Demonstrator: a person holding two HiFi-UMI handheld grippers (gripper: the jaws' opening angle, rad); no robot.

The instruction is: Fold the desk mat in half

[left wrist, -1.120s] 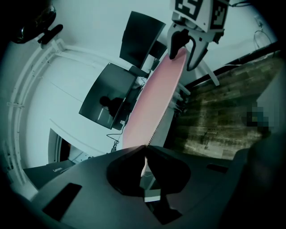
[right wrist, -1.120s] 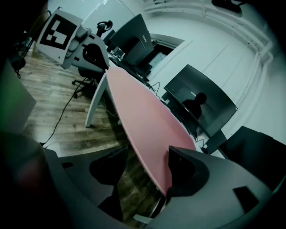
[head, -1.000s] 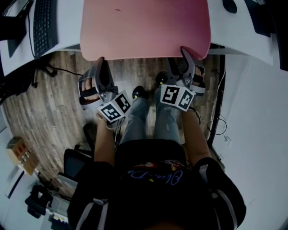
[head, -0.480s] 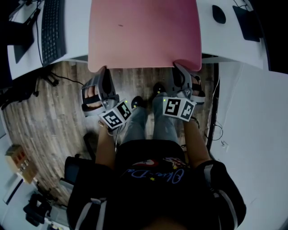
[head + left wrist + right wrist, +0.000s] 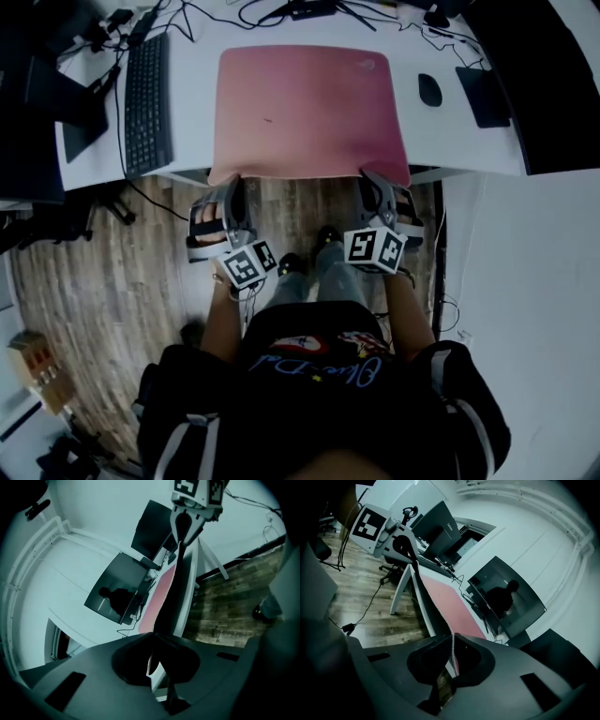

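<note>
The pink desk mat lies flat on the white desk, its near edge hanging just over the desk front. My left gripper is shut on the mat's near left corner. My right gripper is shut on the near right corner. In the left gripper view the mat runs edge-on out of the left gripper, whose jaws pinch its thin edge. The right gripper view shows the same: the stitched edge of the mat is clamped in the right gripper.
A black keyboard lies left of the mat; a mouse and a dark flat pad lie to its right. Cables run along the desk's back. A large dark monitor stands far right. Wooden floor lies below the desk.
The head view has pulled back and now takes in the whole mat and desk. The right gripper's jaws have closed on the near right corner. The left gripper keeps its hold.
</note>
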